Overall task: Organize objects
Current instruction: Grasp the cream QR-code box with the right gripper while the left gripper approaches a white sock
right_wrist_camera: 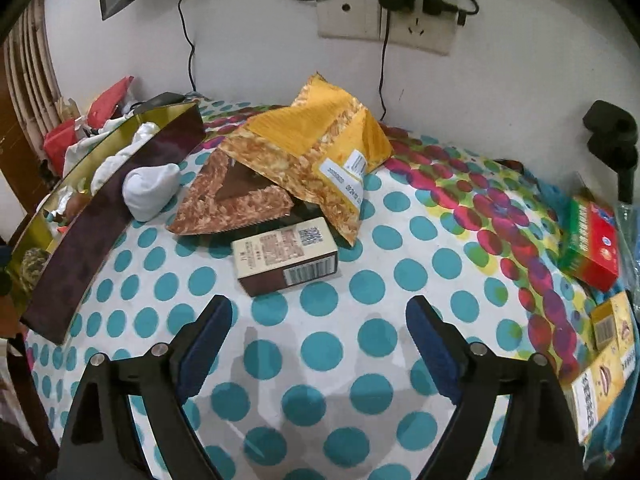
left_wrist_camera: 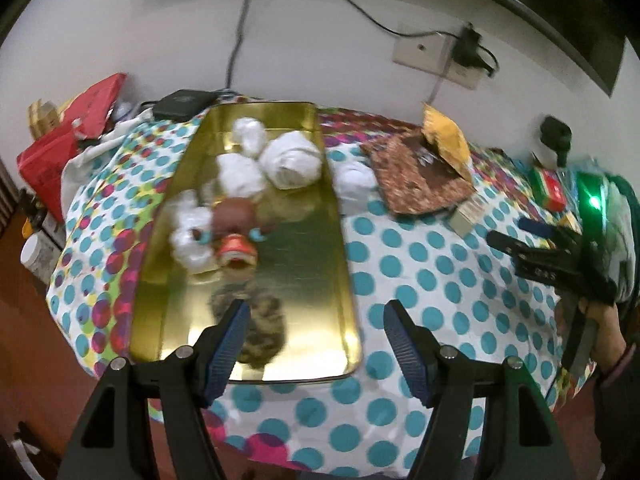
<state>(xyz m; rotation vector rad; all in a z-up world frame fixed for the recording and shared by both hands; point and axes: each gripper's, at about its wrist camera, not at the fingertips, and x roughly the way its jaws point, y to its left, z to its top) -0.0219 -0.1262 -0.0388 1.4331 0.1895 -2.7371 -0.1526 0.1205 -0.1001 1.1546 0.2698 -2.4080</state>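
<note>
A long gold tray lies on the counter, over a cloth printed with teal dots. Several rolled white socks sit in the far half of the tray, together with a small brown and red item too blurred to name, and a mottled dark bundle rests in the near half. One more white sock lies outside the tray, just beside its dark outer wall. Next to that sock is a yellow and brown snack bag, crumpled and partly folded over itself. In front of the bag a small cream and brown box lies flat with its barcode end facing forward. Toward the right edge of the counter are a red and green box and a yellow carton.

The left gripper hangs over the near end of the tray, its jaws spread wide with nothing between them; one blue pad is above the tray and the other above the cloth. The right gripper hovers over bare dotted cloth just short of the cream box, jaws also wide and empty. In the left view the right gripper shows at the far right with a hand gripping its handle.

Behind the counter a white wall carries a socket plate with plugs and trailing cables.
</note>
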